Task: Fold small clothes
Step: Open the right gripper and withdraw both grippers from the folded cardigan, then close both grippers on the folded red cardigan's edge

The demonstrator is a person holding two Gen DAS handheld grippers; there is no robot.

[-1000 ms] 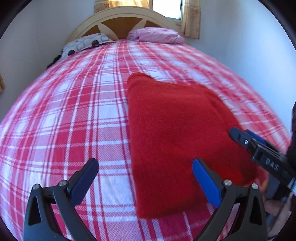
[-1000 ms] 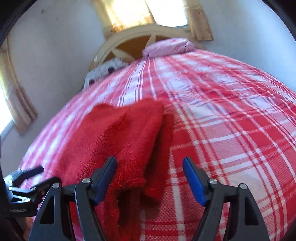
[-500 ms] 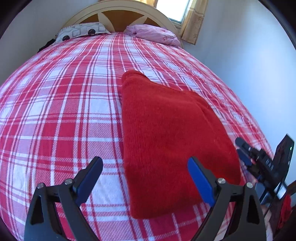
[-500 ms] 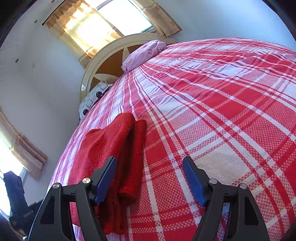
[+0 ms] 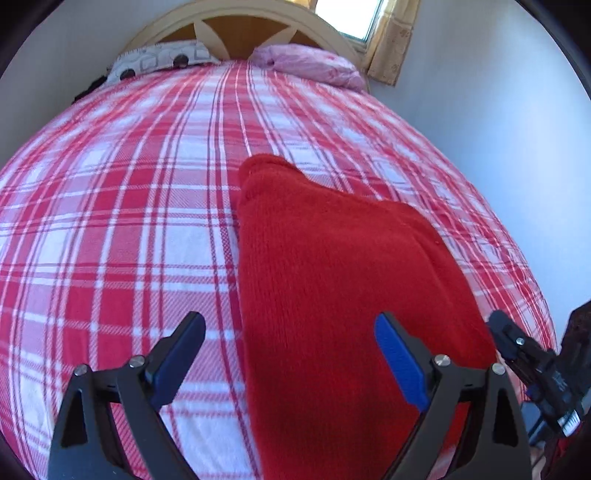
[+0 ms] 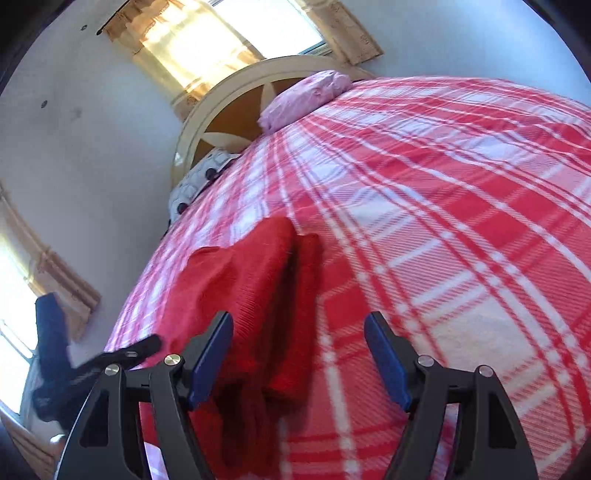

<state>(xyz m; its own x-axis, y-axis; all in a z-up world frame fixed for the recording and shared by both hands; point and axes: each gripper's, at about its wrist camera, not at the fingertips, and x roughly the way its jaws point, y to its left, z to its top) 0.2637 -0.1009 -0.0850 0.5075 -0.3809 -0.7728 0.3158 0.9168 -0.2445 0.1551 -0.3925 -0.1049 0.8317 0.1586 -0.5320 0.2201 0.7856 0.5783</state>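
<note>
A red knitted garment (image 5: 332, 280) lies folded on the red-and-white checked bedspread (image 5: 122, 206). My left gripper (image 5: 290, 332) hovers open above its near left edge; the edge runs between the two fingers, and no pad touches the cloth. In the right wrist view the same garment (image 6: 251, 291) shows stacked layers at its right side. My right gripper (image 6: 297, 332) stands open over that layered edge, holding nothing. Each gripper shows in the other's view: the right gripper (image 5: 524, 350) at the far right, the left gripper (image 6: 122, 356) at the lower left.
A cream headboard (image 5: 243, 18) stands at the far end of the bed, with a patterned grey pillow (image 5: 162, 62) and a pink pillow (image 5: 310, 62). Curtained windows (image 6: 207, 29) are behind it. A pale wall (image 5: 498, 129) runs along the bed's right side.
The left gripper has shifted along the bed, so the garment sits more between its fingers, and its jaws narrowed slightly. The right gripper has rolled, tilting its view, and stays open.
</note>
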